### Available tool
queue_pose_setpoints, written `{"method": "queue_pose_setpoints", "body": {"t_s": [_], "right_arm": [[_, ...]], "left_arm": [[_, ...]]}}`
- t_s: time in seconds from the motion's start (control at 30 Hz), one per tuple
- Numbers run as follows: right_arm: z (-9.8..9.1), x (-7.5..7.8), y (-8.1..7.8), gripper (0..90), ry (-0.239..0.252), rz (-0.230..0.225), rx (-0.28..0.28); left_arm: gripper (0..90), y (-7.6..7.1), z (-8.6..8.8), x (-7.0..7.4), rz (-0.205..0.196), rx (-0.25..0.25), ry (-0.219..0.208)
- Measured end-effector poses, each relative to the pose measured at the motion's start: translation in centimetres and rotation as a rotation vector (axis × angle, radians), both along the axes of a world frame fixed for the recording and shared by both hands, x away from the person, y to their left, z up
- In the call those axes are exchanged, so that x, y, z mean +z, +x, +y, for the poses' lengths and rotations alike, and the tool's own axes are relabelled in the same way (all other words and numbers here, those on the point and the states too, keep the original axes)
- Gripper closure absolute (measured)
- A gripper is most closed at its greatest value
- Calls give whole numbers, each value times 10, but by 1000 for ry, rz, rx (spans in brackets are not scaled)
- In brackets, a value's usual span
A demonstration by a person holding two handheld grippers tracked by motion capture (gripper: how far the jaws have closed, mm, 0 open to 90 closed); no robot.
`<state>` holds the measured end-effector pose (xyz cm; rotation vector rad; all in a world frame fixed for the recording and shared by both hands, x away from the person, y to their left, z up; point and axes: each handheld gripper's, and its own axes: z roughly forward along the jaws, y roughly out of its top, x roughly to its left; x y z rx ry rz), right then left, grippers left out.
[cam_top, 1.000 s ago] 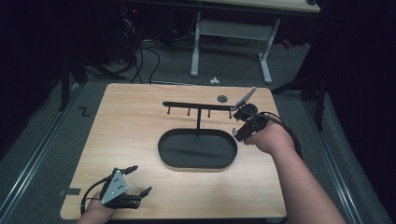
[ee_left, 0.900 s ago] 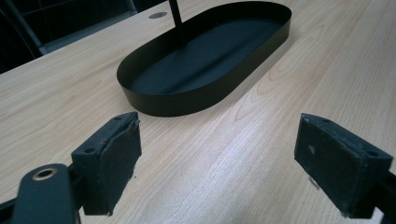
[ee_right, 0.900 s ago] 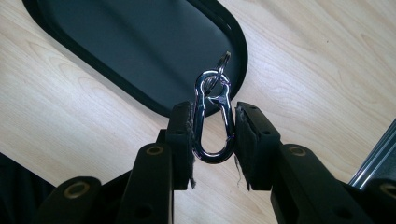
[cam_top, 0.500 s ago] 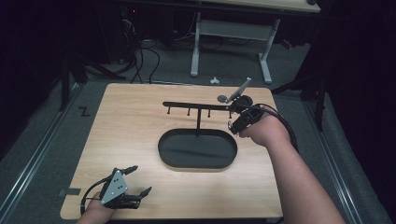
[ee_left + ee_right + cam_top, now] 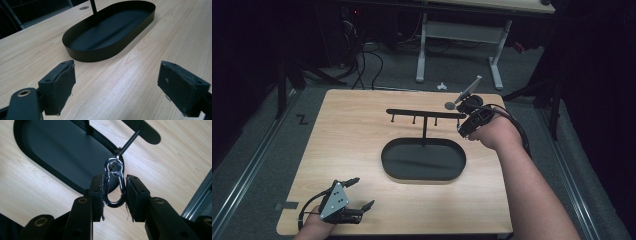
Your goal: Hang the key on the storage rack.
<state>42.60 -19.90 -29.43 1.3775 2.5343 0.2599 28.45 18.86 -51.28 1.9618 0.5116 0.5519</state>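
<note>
Two grippers: left gripper point(image 5: 354, 192), jaws spread, rests at the table's point(image 5: 352, 135) near edge; the oval tray point(image 5: 423, 161) and hook rack point(image 5: 424, 114) stand between; right gripper point(image 5: 115, 192) pinches a carabiner point(image 5: 114, 185), apparently at the rack's end hook.

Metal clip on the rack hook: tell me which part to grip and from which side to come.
Grip the clip across its two long sides, near the rounded bottom, coming from below the hook, as the right gripper does now. The long sides run nearly parallel, so flat pads seat on them, and the small top loop stays free at the hook.
</note>
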Motion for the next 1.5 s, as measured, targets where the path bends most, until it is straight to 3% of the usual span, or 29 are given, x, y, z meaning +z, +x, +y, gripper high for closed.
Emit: {"method": "queue_pose_setpoints", "body": {"t_s": [0.5,1.23,1.5], "right_arm": [[-11,-7,13,681,-13,4,-78],[-4,-24,27,680,-38,24,-82],[-5,-30,30,673,-19,28,-85]], "left_arm": [[152,0,-1,-1,3,-7,14],[152,-1,-1,-1,2,-12,14],[152,-1,0,-1,3,-12,15]]}}
